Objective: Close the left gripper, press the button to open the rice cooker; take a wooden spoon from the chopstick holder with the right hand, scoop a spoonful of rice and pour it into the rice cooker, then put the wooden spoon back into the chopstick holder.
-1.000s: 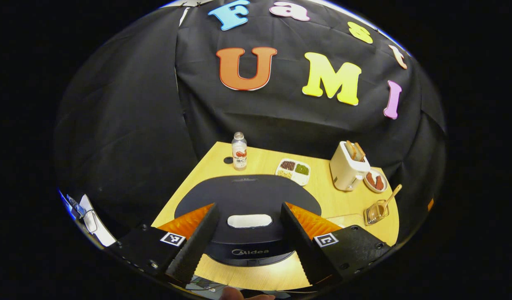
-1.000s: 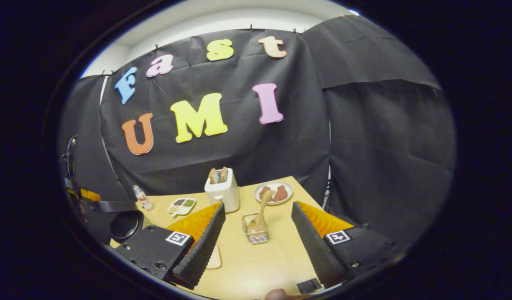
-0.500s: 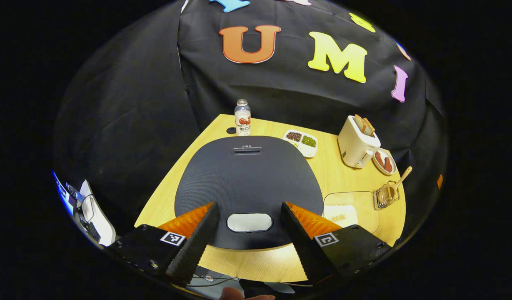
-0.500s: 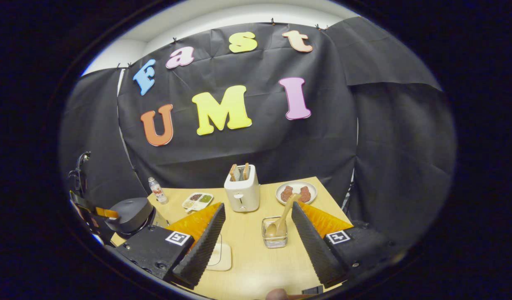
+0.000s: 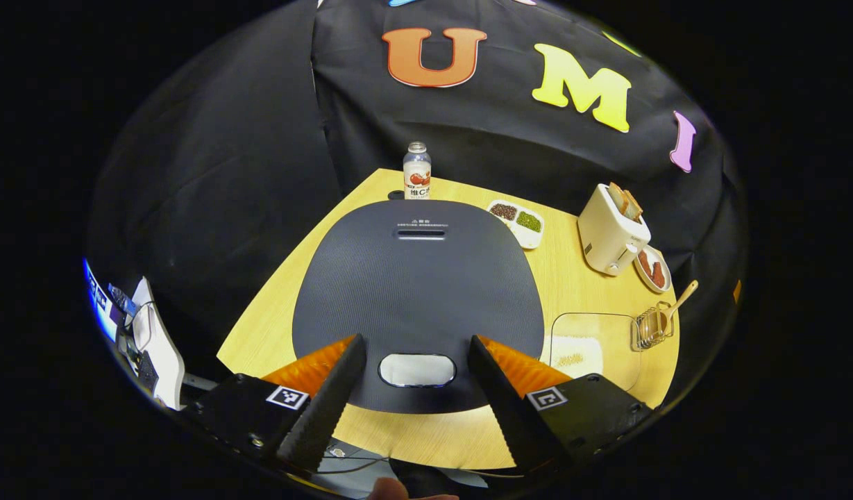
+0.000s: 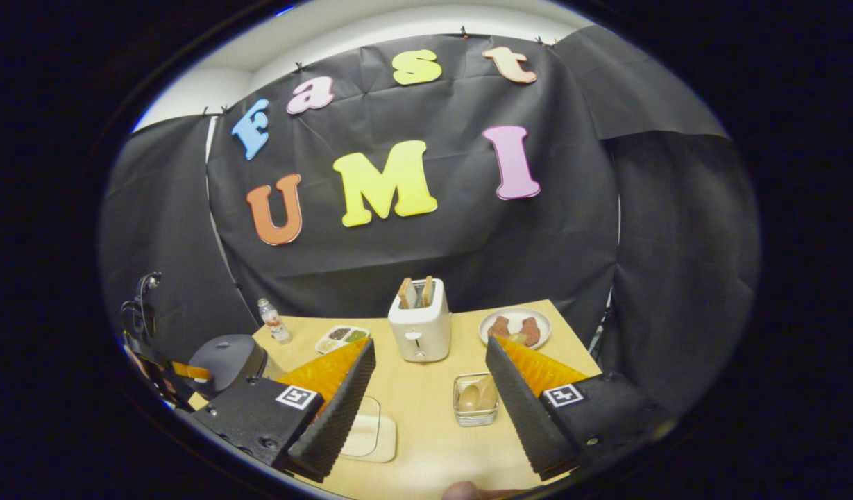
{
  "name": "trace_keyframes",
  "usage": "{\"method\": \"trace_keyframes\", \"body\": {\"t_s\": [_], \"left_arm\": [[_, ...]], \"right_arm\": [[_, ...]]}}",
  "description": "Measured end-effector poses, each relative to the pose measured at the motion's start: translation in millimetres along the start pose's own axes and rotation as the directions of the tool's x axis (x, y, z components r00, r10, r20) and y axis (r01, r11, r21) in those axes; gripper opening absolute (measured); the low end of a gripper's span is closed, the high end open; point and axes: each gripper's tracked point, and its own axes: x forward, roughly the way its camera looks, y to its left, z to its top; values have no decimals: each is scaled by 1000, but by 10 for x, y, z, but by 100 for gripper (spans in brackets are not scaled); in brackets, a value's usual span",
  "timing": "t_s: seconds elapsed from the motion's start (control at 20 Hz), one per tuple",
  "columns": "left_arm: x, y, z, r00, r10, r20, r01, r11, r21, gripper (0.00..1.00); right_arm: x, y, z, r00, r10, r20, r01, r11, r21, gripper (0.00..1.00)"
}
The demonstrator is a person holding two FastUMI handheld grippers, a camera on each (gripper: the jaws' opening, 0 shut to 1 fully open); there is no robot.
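Wooden table (image 5: 280, 305), black cloth wall (image 6: 412, 264), possibly white ceiling (image 6: 343, 35)

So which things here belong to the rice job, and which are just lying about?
Job: rice cooker, its button, wooden spoon, chopstick holder, rice tray, left gripper.
Lying about: bottle, toaster, bean dish, plate.

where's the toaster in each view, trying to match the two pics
Left gripper view: the toaster stands at the right, on the table's far side, next to the plate.
Right gripper view: the toaster stands mid-frame, just above the gap between the right tool's fingers.
Shared landmark: the chopstick holder with the wooden spoon, nearer the camera than the toaster.
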Motion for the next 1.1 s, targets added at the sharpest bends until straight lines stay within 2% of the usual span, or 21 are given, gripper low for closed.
{"method": "trace_keyframes", "body": {"t_s": [0.25,0.45,0.65,0.8,0.95,1.1], "left_arm": [[25,-13,44,1000,10,29,-10,1000,-16,100],[9,17,84,998,23,55,-23,1000,-4,99],[-270,-189,293,982,-68,174,73,997,-22,95],[-787,-266,414,946,-131,298,134,991,11,95],[-1377,-324,453,888,-193,417,183,981,66,95],[-1899,-341,358,829,-227,511,202,974,106,94]], "right_arm": [[183,174,5,997,72,-4,-72,997,13,100],[106,259,29,997,82,7,-82,997,12,100],[-269,412,157,997,50,57,-50,999,-11,100],[-693,575,262,994,10,107,-6,999,-34,100],[-1128,766,348,986,-18,165,26,999,-44,99],[-1536,947,332,981,-36,190,47,998,-52,99]]}}
